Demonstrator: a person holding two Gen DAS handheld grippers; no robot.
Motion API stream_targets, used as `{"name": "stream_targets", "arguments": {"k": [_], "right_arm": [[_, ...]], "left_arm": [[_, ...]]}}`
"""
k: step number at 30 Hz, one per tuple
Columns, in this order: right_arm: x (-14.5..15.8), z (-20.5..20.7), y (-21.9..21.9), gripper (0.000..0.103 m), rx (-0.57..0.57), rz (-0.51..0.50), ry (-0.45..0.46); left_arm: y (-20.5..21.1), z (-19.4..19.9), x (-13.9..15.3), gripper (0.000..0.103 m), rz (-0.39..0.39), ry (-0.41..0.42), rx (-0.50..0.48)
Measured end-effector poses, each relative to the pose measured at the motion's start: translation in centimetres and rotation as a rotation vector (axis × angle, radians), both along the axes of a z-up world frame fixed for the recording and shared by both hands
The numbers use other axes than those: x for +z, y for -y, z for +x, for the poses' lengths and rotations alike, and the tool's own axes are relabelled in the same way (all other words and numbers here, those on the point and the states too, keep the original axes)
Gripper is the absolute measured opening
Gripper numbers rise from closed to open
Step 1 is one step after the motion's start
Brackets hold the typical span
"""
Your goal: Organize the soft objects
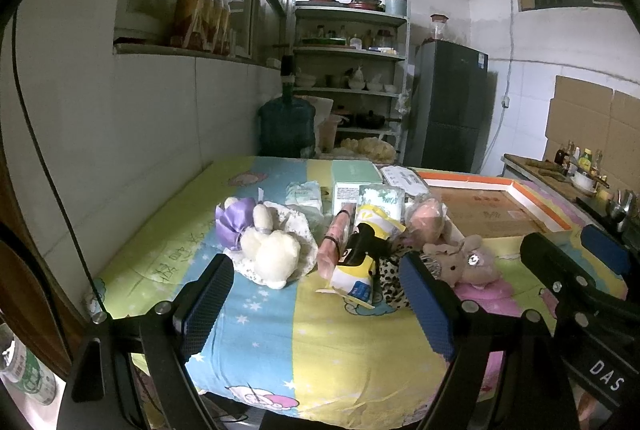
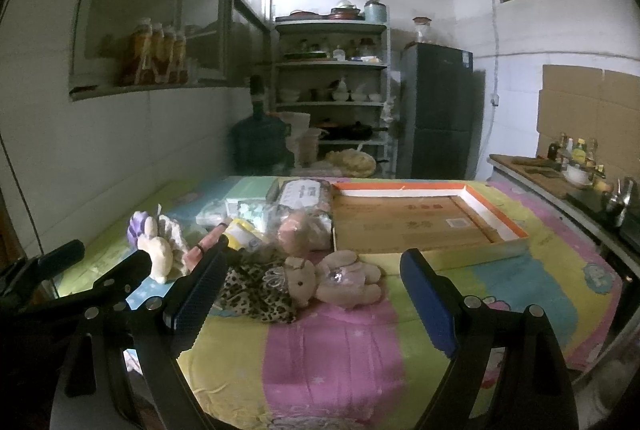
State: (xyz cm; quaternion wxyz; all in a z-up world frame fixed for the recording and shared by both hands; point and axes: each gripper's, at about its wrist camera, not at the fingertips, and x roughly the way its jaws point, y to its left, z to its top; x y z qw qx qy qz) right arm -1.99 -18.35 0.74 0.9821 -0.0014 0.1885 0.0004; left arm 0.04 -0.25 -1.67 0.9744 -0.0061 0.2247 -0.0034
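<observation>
A: As you hold both tools short of the pile, list what lies ahead, nearest first.

B: Item one: your left gripper [image 1: 316,300], jaws spread wide, holding nothing, above the cartoon-print sheet [image 1: 320,358]. Item two: your right gripper [image 2: 316,294], likewise wide and empty.

A: And the soft goods?

B: Item three: a leopard-print cloth [image 2: 256,290], just beyond your right tool's left finger, touching a beige teddy bear [image 2: 336,282] lying on its side. Item four: a white plush toy [image 1: 272,250] with a purple bow, on a lacy cloth, left of the heap. Item five: a yellow-and-white soft pack [image 1: 360,266] and a pink pack [image 1: 334,242] with a dark band round it, side by side in the middle. Item six: a bagged pink plush [image 2: 300,232] behind the bear. Item seven: tissue packs [image 1: 304,194] and a pale green box [image 1: 354,176], further back.

A: Where do they go?

B: Probably the shallow orange-edged cardboard tray [image 2: 496,218], far right, just beyond the bear. Its floor shows only cardboard.

A: Progress, then?

B: By my reading, none: every soft item sits outside the tray, so you have the whole sorting left. The bear looks your nearest pick.
</observation>
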Motion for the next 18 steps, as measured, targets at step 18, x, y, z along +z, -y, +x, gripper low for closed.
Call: {"name": "stream_targets", "arguments": {"k": [18], "right_arm": [[-2.7,5.4,-0.7,0.090,0.145,0.053,-0.070]], "left_arm": [[-3.0,2.6,-3.5,0.085,-0.060,-0.028,0.091]]}}
